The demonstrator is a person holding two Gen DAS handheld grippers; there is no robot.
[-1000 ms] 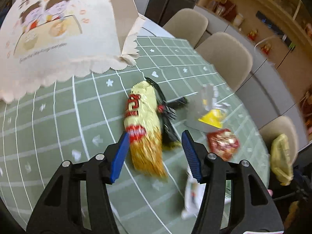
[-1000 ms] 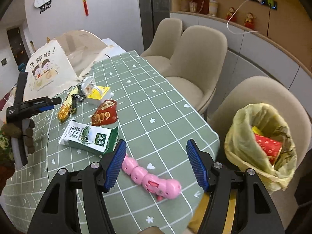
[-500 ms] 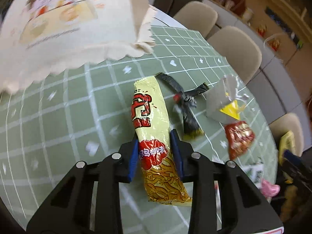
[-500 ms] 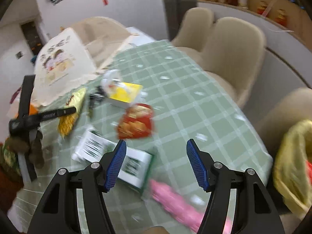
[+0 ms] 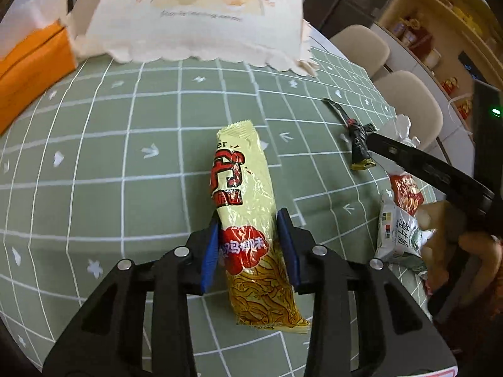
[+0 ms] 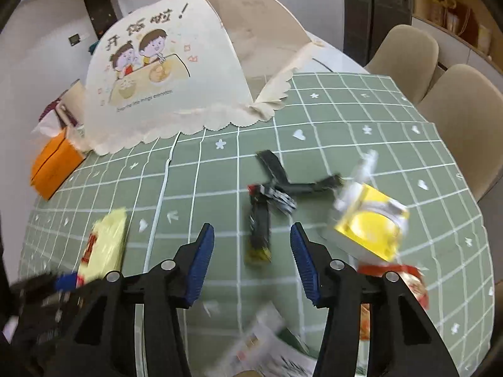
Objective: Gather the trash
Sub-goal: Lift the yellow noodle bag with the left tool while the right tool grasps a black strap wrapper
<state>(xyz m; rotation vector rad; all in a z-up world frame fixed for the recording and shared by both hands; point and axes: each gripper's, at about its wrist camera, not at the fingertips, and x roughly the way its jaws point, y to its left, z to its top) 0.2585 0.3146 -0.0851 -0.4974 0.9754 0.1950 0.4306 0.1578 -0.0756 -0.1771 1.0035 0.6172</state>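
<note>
Left tongs (image 5: 248, 245) pinch yellow noodle packet (image 5: 248, 207) across lower half; long axis runs straight ahead. Your right tongs (image 6: 250, 260) wide, empty, black wrapper (image 6: 261, 220) just ahead of them (nearer than packet).

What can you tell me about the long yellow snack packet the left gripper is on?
The yellow snack packet is a long, glossy plastic wrapper, pale yellow with red lettering, a red patch and a noodle picture at its near end. It looks sealed and full. The left gripper is closed on its lower half, blue pads against both sides, above the green checked tablecloth.
</note>
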